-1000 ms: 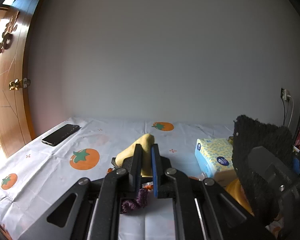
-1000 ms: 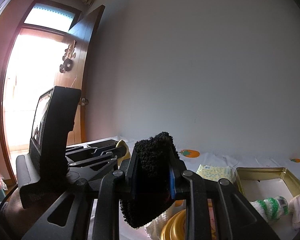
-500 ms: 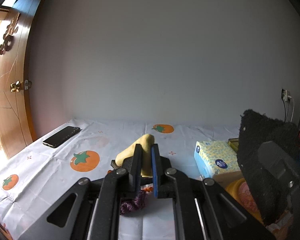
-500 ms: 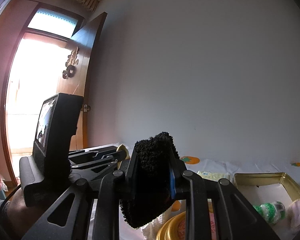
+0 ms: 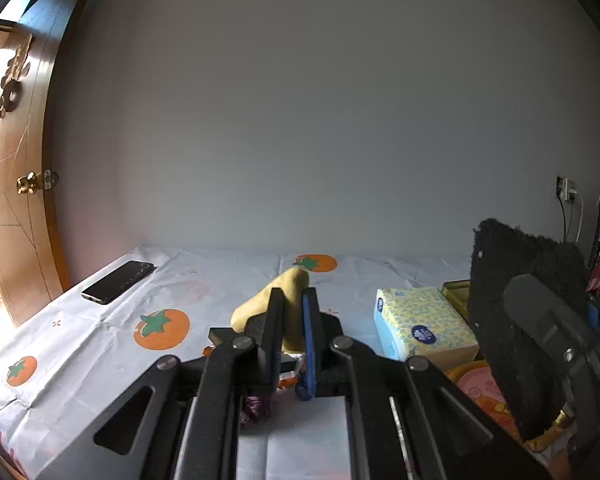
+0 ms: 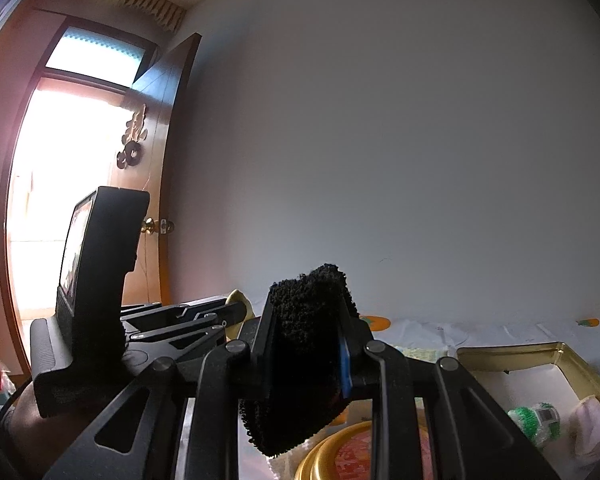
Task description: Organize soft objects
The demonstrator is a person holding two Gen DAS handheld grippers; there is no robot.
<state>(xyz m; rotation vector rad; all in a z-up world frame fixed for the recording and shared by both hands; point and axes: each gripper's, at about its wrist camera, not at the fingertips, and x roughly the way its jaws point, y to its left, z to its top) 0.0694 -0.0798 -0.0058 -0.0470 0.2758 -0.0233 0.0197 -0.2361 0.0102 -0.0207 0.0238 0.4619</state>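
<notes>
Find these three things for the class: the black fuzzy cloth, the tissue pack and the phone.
black fuzzy cloth [image 6: 306,352], right wrist view, middle of the fuzzy face between the tongs.
tissue pack [image 5: 420,316], left wrist view, patterned top face.
phone [image 5: 118,276], left wrist view, middle of the dark screen.

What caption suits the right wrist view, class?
Right gripper clamps a black fuzzy cloth above a gold tin.

table [image 5: 80,344]: tomato-print cloth | phone [image 5: 118,276] | tissue pack [image 5: 420,322] | gold tin [image 6: 572,364]
</notes>
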